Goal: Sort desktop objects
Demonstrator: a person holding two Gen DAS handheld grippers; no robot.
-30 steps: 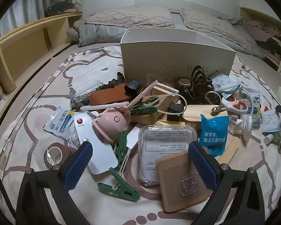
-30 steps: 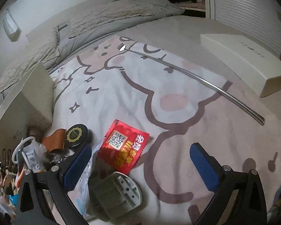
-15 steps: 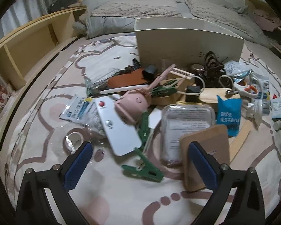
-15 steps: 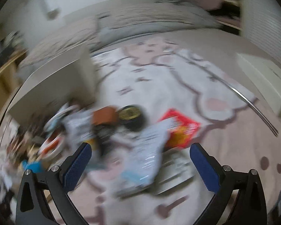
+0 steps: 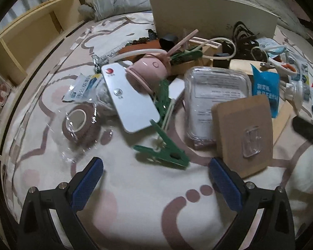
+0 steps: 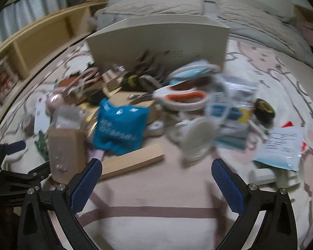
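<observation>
A heap of small objects lies on a patterned rug in front of a cream box. In the left wrist view I see a green clip, a white remote, a brown tape roll, a pink gadget, a clear plastic case, a brown card and a blue packet. My left gripper is open and empty, just short of the green clip. My right gripper is open and empty, facing the blurred heap: the blue packet, scissors, a wooden strip.
A wooden shelf unit runs along the left. A bed with grey bedding lies behind the box. A white paper packet and a black round tin lie at the right. The left gripper shows at the right view's left edge.
My right gripper has swung left from the bare rug and red packet to face the heap, with motion blur. My left gripper has drawn back and shifted left; the tape roll now shows.
</observation>
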